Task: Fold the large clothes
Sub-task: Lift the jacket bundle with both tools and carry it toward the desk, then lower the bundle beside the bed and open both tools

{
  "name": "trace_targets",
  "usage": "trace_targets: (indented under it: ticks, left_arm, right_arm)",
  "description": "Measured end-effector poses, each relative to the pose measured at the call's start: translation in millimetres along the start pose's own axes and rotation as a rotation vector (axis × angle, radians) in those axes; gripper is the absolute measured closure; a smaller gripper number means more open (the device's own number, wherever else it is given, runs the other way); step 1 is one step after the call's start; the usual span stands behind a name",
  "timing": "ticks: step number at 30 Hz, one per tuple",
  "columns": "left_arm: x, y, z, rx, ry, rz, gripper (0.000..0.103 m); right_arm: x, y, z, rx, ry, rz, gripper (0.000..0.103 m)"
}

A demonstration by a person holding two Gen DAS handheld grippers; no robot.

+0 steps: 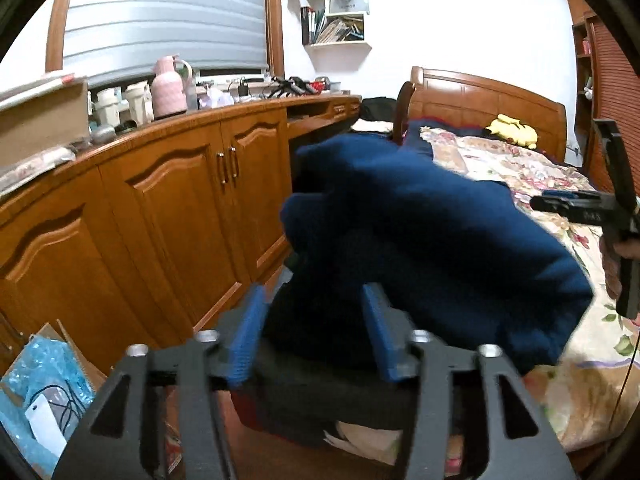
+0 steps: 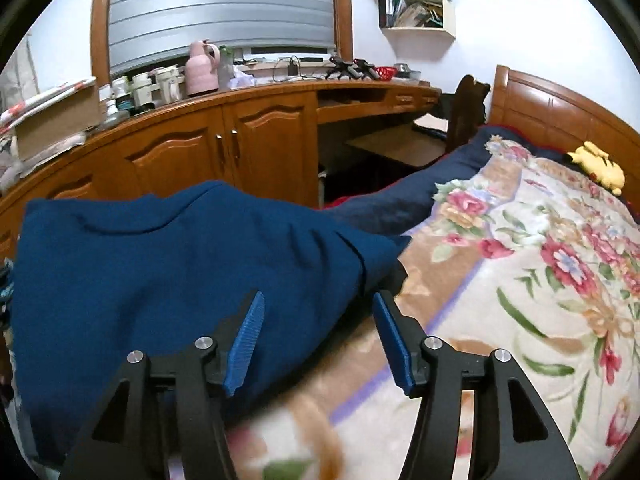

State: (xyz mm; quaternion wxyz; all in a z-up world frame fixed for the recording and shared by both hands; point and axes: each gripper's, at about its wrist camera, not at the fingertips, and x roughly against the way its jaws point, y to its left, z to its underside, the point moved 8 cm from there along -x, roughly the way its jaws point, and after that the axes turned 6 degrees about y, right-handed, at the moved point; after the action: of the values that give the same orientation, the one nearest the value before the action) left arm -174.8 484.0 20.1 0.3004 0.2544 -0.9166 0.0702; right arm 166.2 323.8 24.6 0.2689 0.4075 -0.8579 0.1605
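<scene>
- Dark blue garment (image 2: pixel 180 264) bunched in a thick, rumpled heap at the near left edge of the bed (image 2: pixel 520 360), part of it raised off the floral blanket (image 2: pixel 540 264) and blurred in the left wrist view.
- Left gripper (image 1: pixel 314 332) spread wide, blue pads (image 1: pixel 248 336) on either side of a dark fold of the garment; touching or just clear, cannot tell.
- Right gripper (image 2: pixel 320 336) also spread wide, left pad over the garment's near edge, right pad over the blanket, nothing pinched between them.
- From the left wrist view, right gripper seen side-on at the far right above the blanket, a bit of the right hand (image 1: pixel 624 250) on its handle.
- Yellow plush toy (image 2: pixel 600 166) lying at the head of the bed, against the wooden headboard (image 2: pixel 560 108).
- Wooden counter (image 2: pixel 280 88) with cabinet doors running along the wall beside the bed.
- On the counter's top, toward its left end: pink thermos jug (image 2: pixel 202 66), pale cups (image 2: pixel 152 86), cardboard box (image 2: pixel 56 120) with wrapped rolls lying on it.
- Toward the counter's right end: small red basket (image 2: pixel 386 72), contents too small to tell; cables and black gear next to it.
- White wall shelves (image 2: pixel 424 0) above, crammed with books, binders and papers.
- Open cardboard box (image 1: pixel 44 384) on the floor holding blue bubble wrap, a black cable and a white tag.
</scene>
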Motion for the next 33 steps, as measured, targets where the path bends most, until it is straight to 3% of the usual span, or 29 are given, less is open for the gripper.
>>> trace_targets:
  ticks: [1, 2, 7, 16, 25, 33]
  left_arm:
    - [5, -2, 1, -0.002, -0.013, 0.002, 0.021]
    - [12, -8, 1, -0.009, -0.03, 0.008, 0.017]
    - [30, -33, 6, -0.055, -0.05, -0.029, 0.017]
    - [50, -89, 20, -0.079, -0.07, 0.023, 0.016]
    - [51, -182, 40, -0.15, -0.057, 0.157, 0.016]
    - [43, -283, 47, -0.207, -0.051, 0.29, 0.016]
  right_arm:
    - [6, 1, 4, 0.006, -0.007, -0.002, 0.043]
    - [18, 10, 15, 0.013, -0.012, -0.006, 0.043]
    - [55, 20, 46, 0.049, -0.034, -0.011, 0.043]
    - [109, 12, 91, 0.032, -0.072, -0.031, 0.042]
    - [146, -15, 135, -0.008, -0.086, 0.039, 0.041]
    - [182, -55, 184, -0.097, -0.078, 0.151, 0.021]
